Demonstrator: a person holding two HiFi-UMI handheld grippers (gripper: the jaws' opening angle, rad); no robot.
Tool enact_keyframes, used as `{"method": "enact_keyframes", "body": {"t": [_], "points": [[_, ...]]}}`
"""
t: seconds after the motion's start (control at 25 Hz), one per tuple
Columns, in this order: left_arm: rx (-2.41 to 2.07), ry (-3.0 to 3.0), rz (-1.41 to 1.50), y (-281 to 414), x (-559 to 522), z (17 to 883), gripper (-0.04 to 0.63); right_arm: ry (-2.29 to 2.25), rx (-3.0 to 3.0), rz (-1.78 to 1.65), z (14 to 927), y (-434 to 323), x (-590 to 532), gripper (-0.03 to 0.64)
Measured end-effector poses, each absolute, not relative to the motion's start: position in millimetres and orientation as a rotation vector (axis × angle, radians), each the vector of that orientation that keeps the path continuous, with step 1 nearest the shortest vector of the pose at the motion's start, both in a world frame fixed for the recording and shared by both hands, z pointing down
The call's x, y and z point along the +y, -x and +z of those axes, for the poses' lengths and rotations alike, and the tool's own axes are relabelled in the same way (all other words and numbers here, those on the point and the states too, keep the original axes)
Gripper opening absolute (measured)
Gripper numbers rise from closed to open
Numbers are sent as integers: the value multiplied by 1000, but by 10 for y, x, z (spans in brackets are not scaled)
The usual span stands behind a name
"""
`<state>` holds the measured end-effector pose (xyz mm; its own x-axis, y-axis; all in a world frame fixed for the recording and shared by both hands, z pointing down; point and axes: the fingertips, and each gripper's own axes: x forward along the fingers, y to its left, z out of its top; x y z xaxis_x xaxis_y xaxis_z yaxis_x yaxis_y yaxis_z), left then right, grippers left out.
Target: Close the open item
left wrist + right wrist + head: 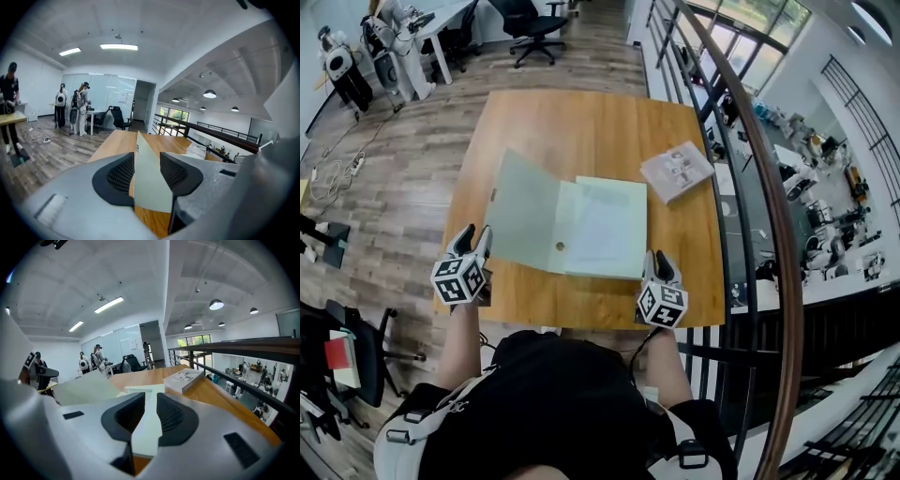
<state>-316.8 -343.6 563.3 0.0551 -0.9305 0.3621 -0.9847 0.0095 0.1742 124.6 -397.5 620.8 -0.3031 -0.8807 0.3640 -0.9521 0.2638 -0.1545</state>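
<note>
The left hand-held gripper [474, 242] has its jaws apart, with the raised left cover [148, 185] of the open green folder [598, 230] between them. The right hand-held gripper [657, 261], its jaws also apart, frames the folder's near right corner. The folder lies on the wooden tabletop [581, 122], with a white box [677, 171] near it.

This is an open-plan office and robotics lab on a mezzanine. Beyond the far end of the wooden desk [581, 122] are a swivel chair [530, 23], a white worktable [441, 19] and white robots [339, 64] on a plank floor [403, 178], with glass partitions [105, 91] and strip lights [118, 46] further back. Right of the desk, a dark railing [750, 141] overlooks a lower floor [825, 178] crowded with benches and gear.
</note>
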Motion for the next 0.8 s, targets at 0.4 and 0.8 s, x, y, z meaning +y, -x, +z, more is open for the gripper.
{"method": "enact_keyframes", "body": {"t": [0.4,0.8], "points": [[-1707,-1820,110,3288,-3355,6339,158,-1620,-2172,708,7042,-1220,-3932,64],[-1624,-1910,62,3067,-3459,6365,44,-1631,-2118,925,7473,-1311,-3843,86]]}}
